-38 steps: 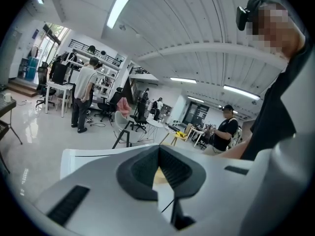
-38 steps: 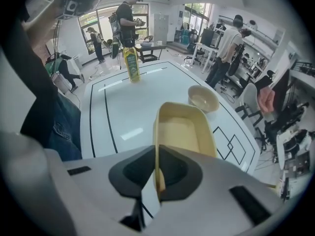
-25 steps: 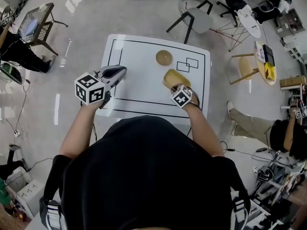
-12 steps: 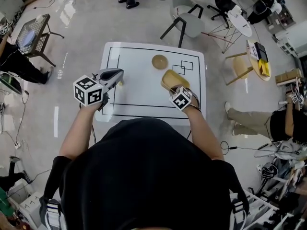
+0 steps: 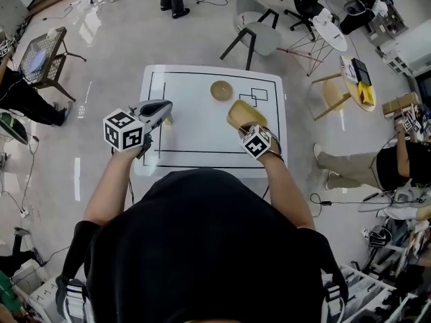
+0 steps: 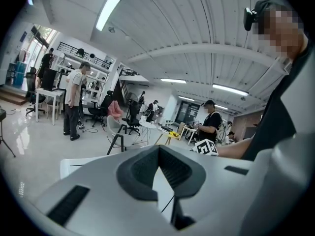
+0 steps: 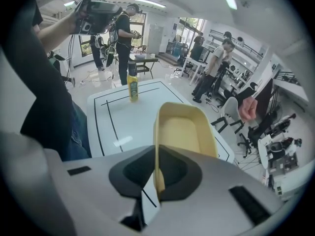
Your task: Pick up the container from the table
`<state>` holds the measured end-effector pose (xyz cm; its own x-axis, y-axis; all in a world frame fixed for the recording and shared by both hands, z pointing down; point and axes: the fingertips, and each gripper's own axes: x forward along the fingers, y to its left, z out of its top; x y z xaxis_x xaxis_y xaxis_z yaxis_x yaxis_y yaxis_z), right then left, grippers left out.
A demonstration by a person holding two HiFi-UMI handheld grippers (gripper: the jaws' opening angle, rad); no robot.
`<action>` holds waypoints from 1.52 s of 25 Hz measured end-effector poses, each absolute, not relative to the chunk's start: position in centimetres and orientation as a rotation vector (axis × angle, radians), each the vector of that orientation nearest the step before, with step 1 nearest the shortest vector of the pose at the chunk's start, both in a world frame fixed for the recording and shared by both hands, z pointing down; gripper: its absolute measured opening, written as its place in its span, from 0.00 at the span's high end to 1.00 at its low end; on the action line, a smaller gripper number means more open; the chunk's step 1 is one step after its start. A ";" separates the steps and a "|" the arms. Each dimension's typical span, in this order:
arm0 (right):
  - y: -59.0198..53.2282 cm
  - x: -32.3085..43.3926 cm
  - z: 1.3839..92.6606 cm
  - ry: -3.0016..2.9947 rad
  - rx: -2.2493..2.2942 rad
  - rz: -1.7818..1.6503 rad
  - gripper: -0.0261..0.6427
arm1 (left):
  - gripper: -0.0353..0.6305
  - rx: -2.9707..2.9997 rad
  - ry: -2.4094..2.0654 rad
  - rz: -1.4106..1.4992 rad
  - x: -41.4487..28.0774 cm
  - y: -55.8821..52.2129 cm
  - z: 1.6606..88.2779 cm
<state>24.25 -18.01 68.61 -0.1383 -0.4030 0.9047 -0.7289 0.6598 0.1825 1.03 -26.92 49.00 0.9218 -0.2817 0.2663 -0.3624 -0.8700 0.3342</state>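
The container [image 5: 244, 114] is a yellow oblong tub, tilted and off the white table [image 5: 195, 136], over its right side. My right gripper [image 5: 250, 129] is shut on the tub's near rim. In the right gripper view the rim [image 7: 158, 173] stands pinched edge-on between the pads, and the tub [image 7: 186, 132] reaches away from the jaws. My left gripper [image 5: 163, 105] hovers over the table's left side, shut, with nothing in it. In the left gripper view its jaws [image 6: 158, 151] meet at the tips and hold nothing.
A round tan lid [image 5: 221, 90] lies at the table's far middle beside two drawn rectangles [image 5: 257, 96]. A small yellow bottle [image 7: 132, 86] stands near the left gripper. Chairs [image 5: 259, 36], small tables and people surround the table.
The right gripper has lifted the container up off the table while staying shut on its rim. The left gripper has stayed about where it was.
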 end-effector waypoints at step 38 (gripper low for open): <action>-18.9 22.3 66.9 -1.767 0.916 0.315 0.93 | 0.94 2.698 -0.445 0.321 -0.2 -28.5 49.8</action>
